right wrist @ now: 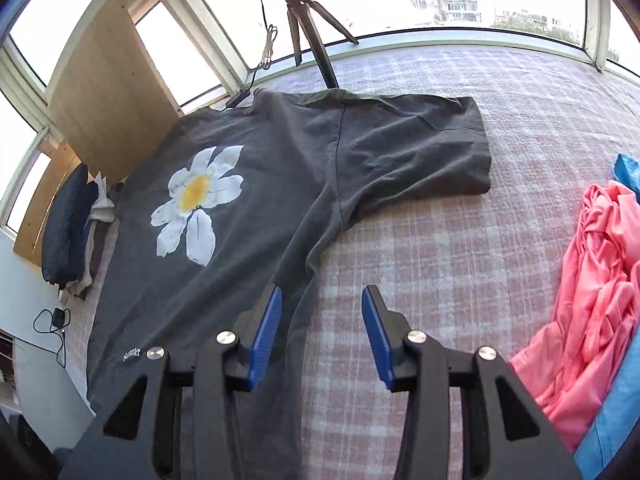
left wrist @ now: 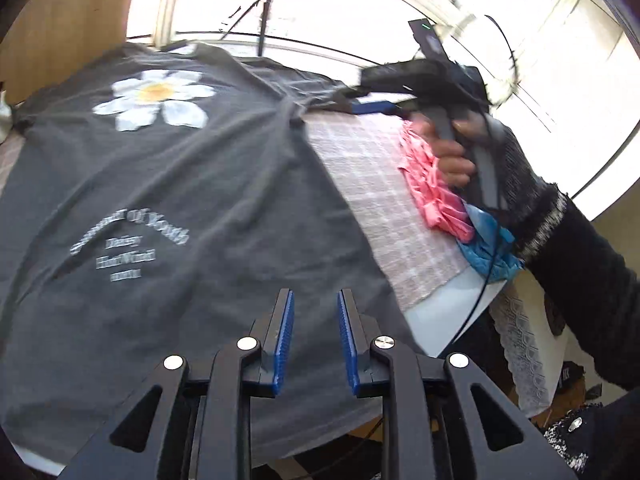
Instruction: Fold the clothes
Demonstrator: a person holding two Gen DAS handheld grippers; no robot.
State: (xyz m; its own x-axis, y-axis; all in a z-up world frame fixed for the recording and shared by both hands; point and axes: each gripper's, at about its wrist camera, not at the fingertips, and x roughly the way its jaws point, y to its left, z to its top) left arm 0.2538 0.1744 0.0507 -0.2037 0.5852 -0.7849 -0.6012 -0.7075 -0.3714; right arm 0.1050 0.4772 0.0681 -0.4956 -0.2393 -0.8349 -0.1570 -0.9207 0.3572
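Observation:
A dark grey T-shirt with a white daisy print lies spread flat on a pink plaid cover. My left gripper hovers open over the shirt's lower part, below the printed lettering, with nothing between its blue pads. In the right wrist view the shirt has one sleeve stretched out to the right. My right gripper is open and empty above the shirt's right side edge. A hand holds it, blurred, near that sleeve in the left wrist view.
A crumpled pink garment and a blue one lie at the right of the cover. A tripod stands at the far edge by the window. A wooden board and dark folded fabrics sit at the left.

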